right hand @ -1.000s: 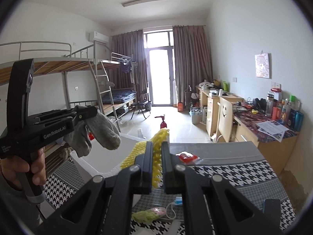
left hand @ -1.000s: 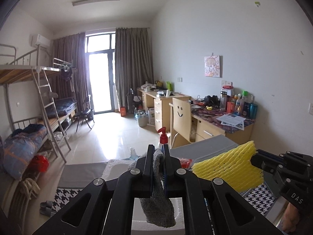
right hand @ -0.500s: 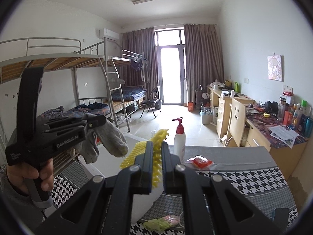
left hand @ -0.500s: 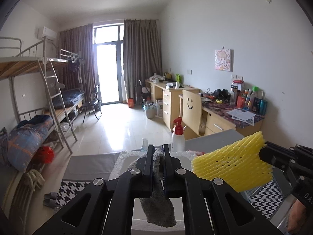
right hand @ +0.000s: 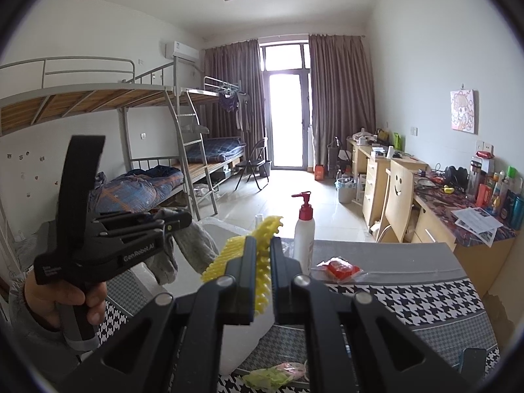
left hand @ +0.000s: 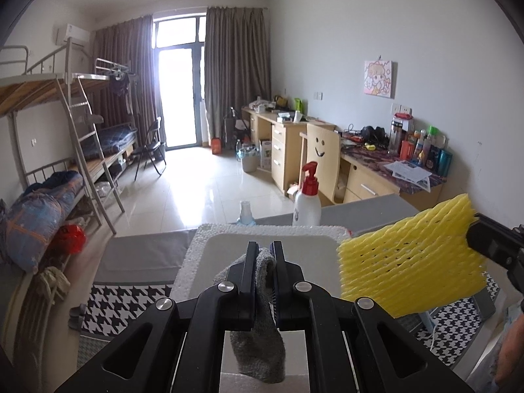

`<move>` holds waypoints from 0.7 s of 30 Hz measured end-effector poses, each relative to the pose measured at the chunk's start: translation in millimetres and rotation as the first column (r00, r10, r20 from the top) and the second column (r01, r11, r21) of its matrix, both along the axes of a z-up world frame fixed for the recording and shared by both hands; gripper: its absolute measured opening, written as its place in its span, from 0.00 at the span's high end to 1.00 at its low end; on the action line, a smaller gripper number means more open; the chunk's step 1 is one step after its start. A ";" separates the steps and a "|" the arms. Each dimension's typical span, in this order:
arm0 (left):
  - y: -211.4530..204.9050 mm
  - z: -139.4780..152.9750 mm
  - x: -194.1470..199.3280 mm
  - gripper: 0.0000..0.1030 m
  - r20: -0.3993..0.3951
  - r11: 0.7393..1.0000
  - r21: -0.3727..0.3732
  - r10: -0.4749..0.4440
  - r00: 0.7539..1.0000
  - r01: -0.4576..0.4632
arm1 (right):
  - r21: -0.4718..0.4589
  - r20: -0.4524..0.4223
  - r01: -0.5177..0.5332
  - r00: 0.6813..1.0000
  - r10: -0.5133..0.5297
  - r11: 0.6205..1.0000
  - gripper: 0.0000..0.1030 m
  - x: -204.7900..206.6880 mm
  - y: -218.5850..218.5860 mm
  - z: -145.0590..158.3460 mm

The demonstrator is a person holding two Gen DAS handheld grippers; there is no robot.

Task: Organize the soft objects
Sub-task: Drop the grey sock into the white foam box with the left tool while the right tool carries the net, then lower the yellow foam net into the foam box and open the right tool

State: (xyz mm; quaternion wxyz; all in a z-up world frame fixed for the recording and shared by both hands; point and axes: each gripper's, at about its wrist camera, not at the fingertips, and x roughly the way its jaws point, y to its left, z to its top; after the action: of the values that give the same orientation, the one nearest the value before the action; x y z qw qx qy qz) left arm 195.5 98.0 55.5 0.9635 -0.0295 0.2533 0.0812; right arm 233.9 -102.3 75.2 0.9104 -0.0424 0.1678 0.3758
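My left gripper (left hand: 263, 255) is shut on a grey sock (left hand: 258, 347) that hangs down over the white foam box (left hand: 196, 252). In the right wrist view the left gripper (right hand: 177, 222) holds the sock (right hand: 196, 249) above the box (right hand: 242, 344). My right gripper (right hand: 262, 252) is shut on a yellow foam net sleeve (right hand: 262, 262). In the left wrist view the sleeve (left hand: 409, 265) hangs at the box's right edge, held by the right gripper (left hand: 471, 235).
A white pump bottle with red top (left hand: 306, 203) stands behind the box on the houndstooth table (right hand: 409, 298). A red packet (right hand: 339, 267) and a green plastic bag (right hand: 271, 373) lie on the table. A small spray bottle (left hand: 245, 213) stands by the box.
Both grippers have tilted down and moved over the foam box, still holding the sock and the yellow sleeve. The pump bottle has come fully into view.
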 end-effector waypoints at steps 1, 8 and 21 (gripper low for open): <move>1.6 -1.6 0.8 0.88 -0.006 1.000 -0.004 -0.003 1.000 0.003 | -0.001 -0.002 0.000 1.000 0.000 1.000 0.90 0.9 0.7 0.0; 7.6 -0.7 -4.6 0.18 0.024 0.999 0.006 0.045 0.999 -0.045 | -0.013 -0.016 0.004 1.000 -0.004 1.000 0.90 6.2 6.3 -3.8; 22.8 7.8 -38.3 0.01 0.104 0.992 0.027 0.121 0.987 -0.125 | -0.018 -0.013 -0.008 1.000 0.008 1.000 0.90 8.0 15.4 -0.3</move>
State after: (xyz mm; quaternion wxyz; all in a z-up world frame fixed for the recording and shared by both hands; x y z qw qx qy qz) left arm 157.2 120.7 63.3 0.9688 -0.0331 0.1999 0.1430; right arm 241.9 -86.9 74.9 0.9075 -0.0488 0.1767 0.3780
